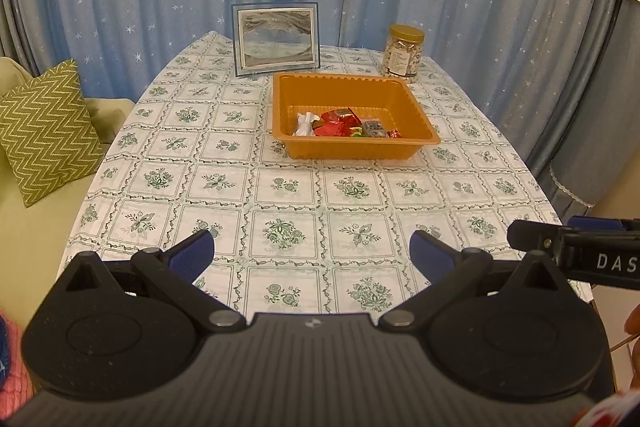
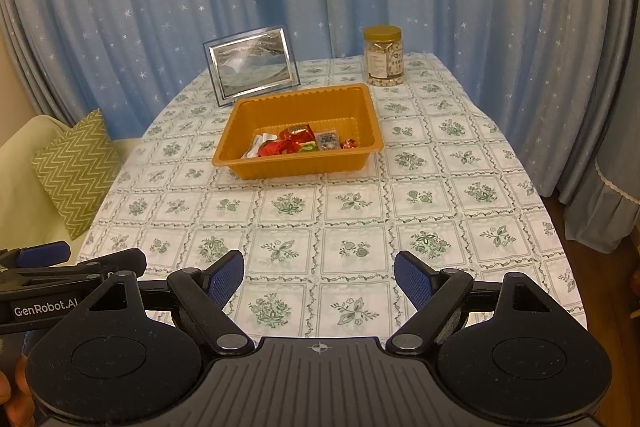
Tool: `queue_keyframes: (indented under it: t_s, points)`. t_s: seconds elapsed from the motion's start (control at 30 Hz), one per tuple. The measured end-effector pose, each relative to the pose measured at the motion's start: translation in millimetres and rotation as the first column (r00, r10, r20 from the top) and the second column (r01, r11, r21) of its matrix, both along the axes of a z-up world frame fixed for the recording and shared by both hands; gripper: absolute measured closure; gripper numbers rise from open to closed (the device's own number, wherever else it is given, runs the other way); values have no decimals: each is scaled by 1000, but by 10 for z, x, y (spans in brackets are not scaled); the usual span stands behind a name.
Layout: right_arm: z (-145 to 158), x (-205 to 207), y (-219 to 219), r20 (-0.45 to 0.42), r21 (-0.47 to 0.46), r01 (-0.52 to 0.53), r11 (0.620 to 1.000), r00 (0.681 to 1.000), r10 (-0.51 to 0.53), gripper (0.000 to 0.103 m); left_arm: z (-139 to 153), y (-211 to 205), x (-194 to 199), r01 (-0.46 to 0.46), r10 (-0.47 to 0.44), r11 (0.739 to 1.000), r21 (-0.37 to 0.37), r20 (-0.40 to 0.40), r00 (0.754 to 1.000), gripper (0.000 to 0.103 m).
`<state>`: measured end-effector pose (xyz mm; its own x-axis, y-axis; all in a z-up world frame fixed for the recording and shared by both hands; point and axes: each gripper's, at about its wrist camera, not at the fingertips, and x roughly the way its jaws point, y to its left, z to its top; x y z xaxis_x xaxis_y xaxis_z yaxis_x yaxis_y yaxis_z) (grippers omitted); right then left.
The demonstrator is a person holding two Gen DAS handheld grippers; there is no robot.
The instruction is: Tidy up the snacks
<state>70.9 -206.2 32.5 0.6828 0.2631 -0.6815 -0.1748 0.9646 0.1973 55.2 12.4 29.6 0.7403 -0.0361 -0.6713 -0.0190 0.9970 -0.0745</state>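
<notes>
An orange plastic tray (image 1: 424, 115) (image 2: 370, 115) stands on the far half of the table. Along its near wall lie several wrapped snacks (image 1: 344, 125) (image 2: 298, 143): a white one at the left, red ones in the middle, a small dark packet and a red candy to the right. My left gripper (image 1: 312, 253) hovers open over the table's near edge with nothing between its blue pads. Beside it, my right gripper (image 2: 319, 277) is open and empty too, well short of the tray. Part of it shows at the right in the left wrist view as the right gripper (image 1: 576, 247).
A clear jar (image 1: 403, 53) (image 2: 383, 55) with a gold lid stands behind the tray's right corner. A framed picture (image 1: 276, 39) (image 2: 252, 65) leans at the back left. A sofa with a green zigzag cushion (image 1: 44, 131) (image 2: 78, 171) borders the table's left side. Blue curtains hang behind.
</notes>
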Motion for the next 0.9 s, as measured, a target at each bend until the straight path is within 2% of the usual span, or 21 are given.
queue_keyframes:
  t_s: [0.9]
  points:
    - [-17, 2, 0, -4, 2, 4, 1000, 1000, -4, 21, 6, -2, 12, -2, 2, 1000, -3, -2, 1000, 0]
